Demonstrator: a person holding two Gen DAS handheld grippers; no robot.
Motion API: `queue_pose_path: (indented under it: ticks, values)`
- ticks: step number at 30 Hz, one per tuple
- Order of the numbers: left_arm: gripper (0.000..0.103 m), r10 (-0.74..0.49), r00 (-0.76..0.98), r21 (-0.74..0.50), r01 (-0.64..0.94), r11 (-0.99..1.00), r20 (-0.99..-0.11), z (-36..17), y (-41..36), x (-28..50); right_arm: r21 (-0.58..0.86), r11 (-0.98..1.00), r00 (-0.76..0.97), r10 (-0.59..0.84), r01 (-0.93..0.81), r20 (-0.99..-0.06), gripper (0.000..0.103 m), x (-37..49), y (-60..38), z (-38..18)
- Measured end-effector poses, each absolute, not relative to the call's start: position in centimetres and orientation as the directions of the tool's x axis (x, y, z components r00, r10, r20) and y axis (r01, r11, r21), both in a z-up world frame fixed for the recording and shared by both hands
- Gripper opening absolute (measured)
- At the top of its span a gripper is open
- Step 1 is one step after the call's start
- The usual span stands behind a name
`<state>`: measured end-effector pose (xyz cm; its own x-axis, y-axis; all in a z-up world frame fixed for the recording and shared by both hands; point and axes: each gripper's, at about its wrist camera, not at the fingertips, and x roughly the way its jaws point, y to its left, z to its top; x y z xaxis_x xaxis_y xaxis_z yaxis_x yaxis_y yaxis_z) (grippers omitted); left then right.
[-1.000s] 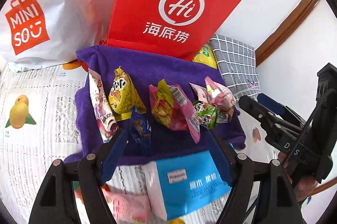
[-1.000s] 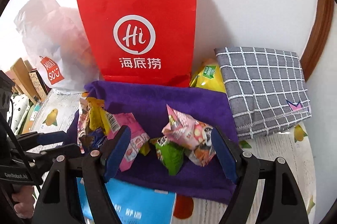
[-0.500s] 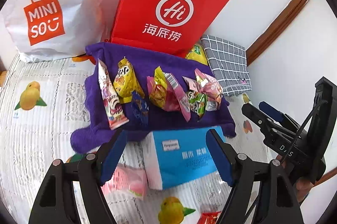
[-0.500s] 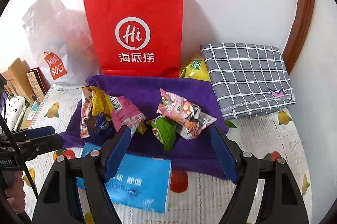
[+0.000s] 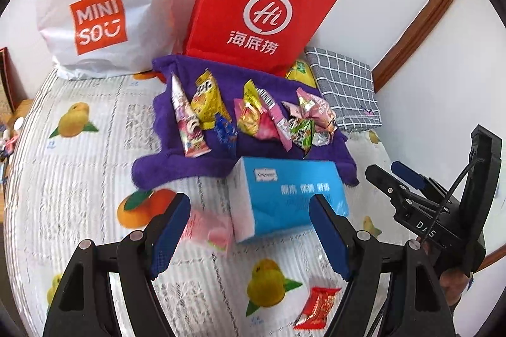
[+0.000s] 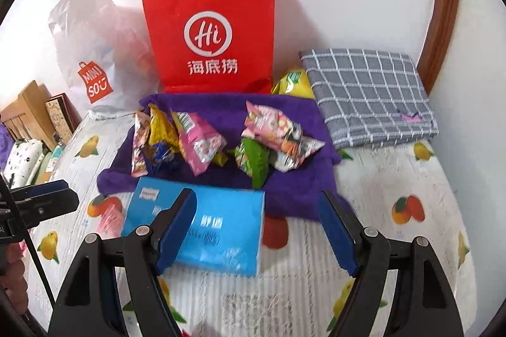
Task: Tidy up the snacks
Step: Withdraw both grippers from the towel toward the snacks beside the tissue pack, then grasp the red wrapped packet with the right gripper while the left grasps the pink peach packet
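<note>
- While the left wrist view looks down over a bed with a fruit-print cover [image 5: 79, 178], the left gripper [image 5: 249, 226] hangs above it with its jaws wide and nothing between them.
- Most snack packets [image 5: 253, 112] already lie in a loose row on a purple towel [image 5: 177, 166], which suggests the sorting is well along.
- Left to gather, by my reading: a pink packet [image 5: 208, 229] just before the left jaw and a red sachet [image 5: 317, 307] near the bottom edge, both off the towel.
- A blue-and-white tissue pack [image 5: 284, 197] lies touching the towel's near edge; its small print is unreadable.
- Writing: "MINISO" on the white bag [image 5: 101, 20], "Hi" over three Chinese characters on the red paper bag [image 5: 262, 20], "DAS" on the right gripper [image 5: 408, 188] at the side.
- From the right wrist view, the right gripper [image 6: 256, 229] also stands wide and empty, over the tissue pack [image 6: 227, 229].
- Snacks sit in two clusters on the towel [image 6: 291, 188]; a yellow bag [image 6: 292, 84] is wedged between the red bag [image 6: 208, 30] and a grey checked cloth [image 6: 370, 96].
</note>
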<state>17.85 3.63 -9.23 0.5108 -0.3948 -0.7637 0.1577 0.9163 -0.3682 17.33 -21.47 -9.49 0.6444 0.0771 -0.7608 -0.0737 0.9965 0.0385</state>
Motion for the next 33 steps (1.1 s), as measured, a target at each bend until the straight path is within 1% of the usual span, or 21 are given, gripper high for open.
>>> queue_pose_path:
  ticks: [5,9,17,33]
  values:
    - [0.076,-0.389,0.519,-0.373,0.141,0.917,-0.761,-9.2,4.5,16.2,0.059,0.993,0.613,0.107,-0.099,-0.783,0.075,15.8,-21.1,-10.7]
    - [0.076,-0.386,0.522,-0.371,0.139,0.918,-0.761,-9.2,4.7,15.1,0.056,0.992,0.605,0.115,-0.116,-0.788,0.075,14.3,-20.7,-11.2]
    - [0.076,-0.381,0.522,-0.366,0.136,0.920,-0.763,-9.4,5.3,13.2,0.105,0.987,0.567,0.158,-0.125,-0.808,0.075,12.2,-20.3,-12.7]
    - [0.075,-0.379,0.515,-0.374,0.117,0.920,-0.769,-10.3,6.0,11.7,0.127,0.985,0.528,0.171,-0.118,-0.832,0.075,10.2,-19.8,-14.6]
